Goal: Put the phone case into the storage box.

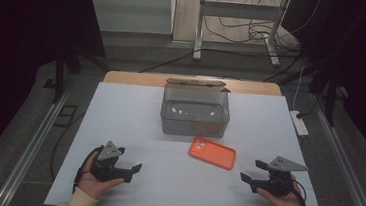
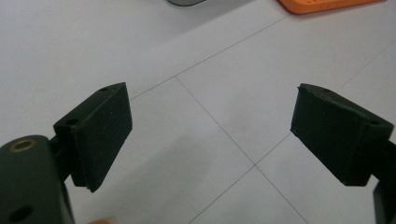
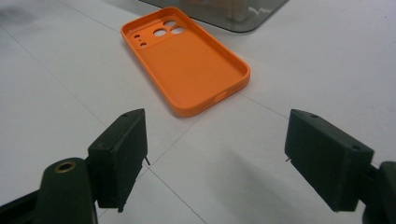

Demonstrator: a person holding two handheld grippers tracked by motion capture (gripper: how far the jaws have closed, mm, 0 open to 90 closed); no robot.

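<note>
Phone case (image 1: pixel 212 153): orange, open side up, worktop (image 1: pixel 120 112) centre, at 6 o'clock of clear box (image 1: pixel 195 111) | judged light, flexible, thin-walled (pinch a long rim) | left gripper (image 1: pixel 132 171), right gripper (image 1: pixel 250 171): fingers wide, empty.

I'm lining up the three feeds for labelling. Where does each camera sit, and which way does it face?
High view: above the person's side, looking forward and down on the table; both hands, the left gripper, the right gripper.
Left gripper view: on the left gripper, looking along open jaws at bare table.
Right gripper view: on the right gripper, facing the orange phone case.
Shared: all three views catch the case and clear box.
</note>
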